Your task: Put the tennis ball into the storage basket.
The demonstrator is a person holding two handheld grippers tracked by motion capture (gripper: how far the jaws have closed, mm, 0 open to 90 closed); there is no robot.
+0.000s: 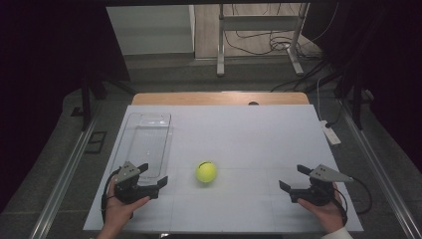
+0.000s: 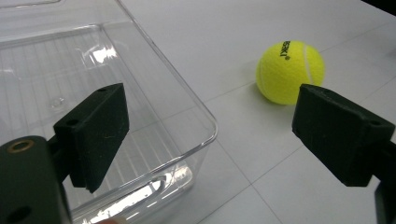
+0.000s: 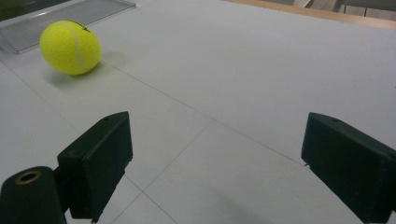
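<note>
Fuzzy felt ball [image 1: 206,172], glossy clear plastic tray [image 1: 149,123], matt white table [image 1: 259,134].

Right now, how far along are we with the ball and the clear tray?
Nothing looks done yet. The tennis ball sits on the table, outside the empty clear tray. The left gripper and right gripper are both open, holding nothing. Grasping anything is still ahead.

The round felt tennis ball [image 1: 205,172] is yellow-green with white seams; the clear ribbed plastic tray [image 1: 130,130] is colourless.
</note>
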